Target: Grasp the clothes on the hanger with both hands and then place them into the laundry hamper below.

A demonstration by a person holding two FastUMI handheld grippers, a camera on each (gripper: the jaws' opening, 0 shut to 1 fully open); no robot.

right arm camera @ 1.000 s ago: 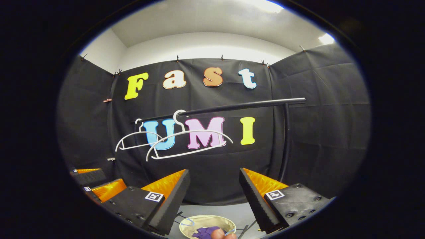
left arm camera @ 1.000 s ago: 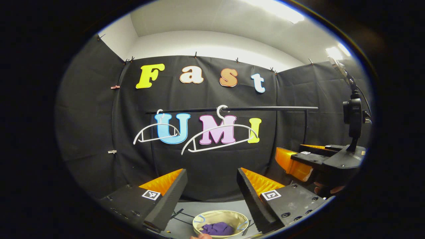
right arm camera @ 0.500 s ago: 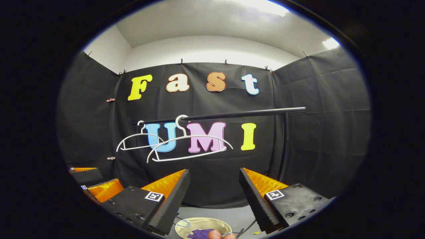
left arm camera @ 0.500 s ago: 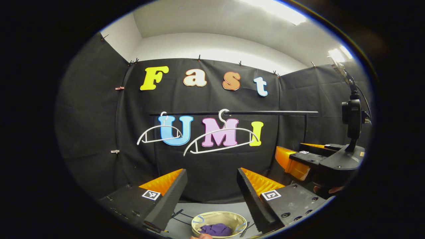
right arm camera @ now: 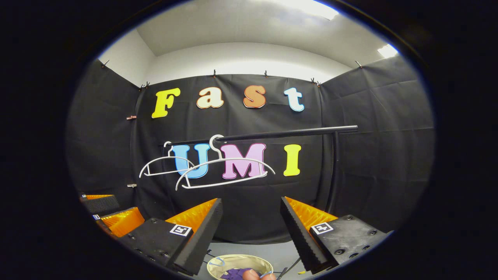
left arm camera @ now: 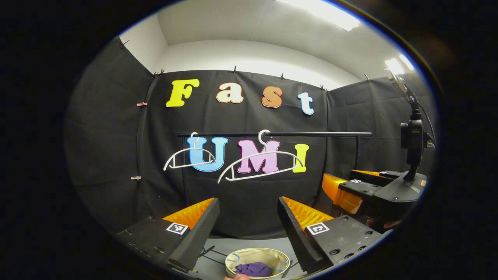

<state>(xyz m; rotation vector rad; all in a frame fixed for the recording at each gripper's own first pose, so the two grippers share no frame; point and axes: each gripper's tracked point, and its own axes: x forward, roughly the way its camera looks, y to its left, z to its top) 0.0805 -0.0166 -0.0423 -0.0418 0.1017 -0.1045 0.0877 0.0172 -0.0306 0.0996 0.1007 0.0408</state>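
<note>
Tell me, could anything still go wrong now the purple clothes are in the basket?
Maybe. The white hanger sits tilted on the black rail, so a bump might knock it off. The purple clothes lie in the hamper, which looks light; an open left gripper dropping low could tip it.

The left gripper has two thick wedge-shaped fingers with ridged pads. Each finger sits on a flat black block. Each block has a small white square tag with a black pattern and a few round screws along its edge. The right gripper is built the same way, with the same tags and screws. In the left gripper view, right of the left gripper, the right gripper carries a black camera on a short post with a thin cable on top.
</note>
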